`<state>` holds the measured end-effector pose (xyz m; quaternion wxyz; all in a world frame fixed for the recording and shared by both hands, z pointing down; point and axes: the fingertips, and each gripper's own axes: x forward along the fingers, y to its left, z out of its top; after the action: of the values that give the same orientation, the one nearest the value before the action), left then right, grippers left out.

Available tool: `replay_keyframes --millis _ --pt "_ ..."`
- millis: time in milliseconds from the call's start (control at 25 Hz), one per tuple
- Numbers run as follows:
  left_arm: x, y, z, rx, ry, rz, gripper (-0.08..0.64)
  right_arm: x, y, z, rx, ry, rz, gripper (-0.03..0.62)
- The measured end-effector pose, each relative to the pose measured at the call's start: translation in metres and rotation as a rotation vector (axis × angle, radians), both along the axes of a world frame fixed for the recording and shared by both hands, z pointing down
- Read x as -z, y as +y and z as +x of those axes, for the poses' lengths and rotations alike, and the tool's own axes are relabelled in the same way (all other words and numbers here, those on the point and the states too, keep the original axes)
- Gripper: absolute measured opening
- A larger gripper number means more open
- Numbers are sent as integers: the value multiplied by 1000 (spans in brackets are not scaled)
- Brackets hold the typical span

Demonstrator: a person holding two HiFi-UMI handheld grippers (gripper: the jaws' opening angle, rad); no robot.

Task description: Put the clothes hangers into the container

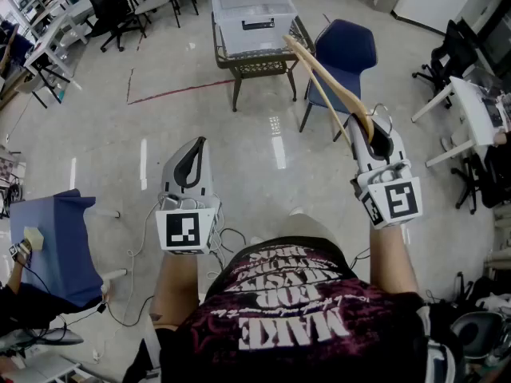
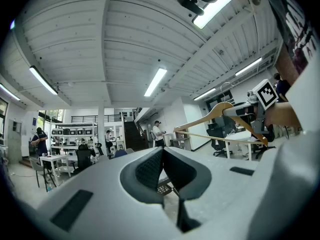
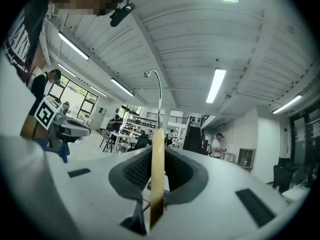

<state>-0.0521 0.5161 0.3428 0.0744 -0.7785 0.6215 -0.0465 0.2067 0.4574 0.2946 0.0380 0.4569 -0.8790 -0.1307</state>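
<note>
Hanger (image 1: 327,76): smooth pale wood, triangular, thin wire hook; gripped edge-on by right gripper (image 1: 375,138), in the air.
Left gripper (image 1: 190,159): ribbed pads together, empty.
Container (image 1: 251,10): translucent lidded box covering the lattice-sided table (image 1: 259,66) top.

In the head view, the container (image 1: 254,14) sits on a table (image 1: 259,69) at upper centre, with a chair (image 1: 345,50) just beside the table to the right. The left gripper (image 1: 194,146) stands at centre-left and the right gripper (image 1: 375,126) at centre-right, well apart. The hanger (image 1: 319,71), pinched between the right gripper's jaws, reaches up and left until its far end overlaps the container's lower right corner. A second chair (image 1: 56,246) occupies the lower left edge and a desk (image 1: 473,106) the right edge.
</note>
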Motion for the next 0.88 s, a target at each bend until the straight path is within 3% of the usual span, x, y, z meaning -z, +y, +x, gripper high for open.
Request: replay_keyframes --millis 320,640,880 --pt "-12 -20 -5 6 35 -25 5 -22 -14 0 18 -7 -61 60" --pt "-37 -56 -32 47 64 -95 5 -29 -46 -2 67 -139 -72 60" --pt "-29 -100 -36 46 71 -75 5 -26 -91 7 40 -160 -76 60"
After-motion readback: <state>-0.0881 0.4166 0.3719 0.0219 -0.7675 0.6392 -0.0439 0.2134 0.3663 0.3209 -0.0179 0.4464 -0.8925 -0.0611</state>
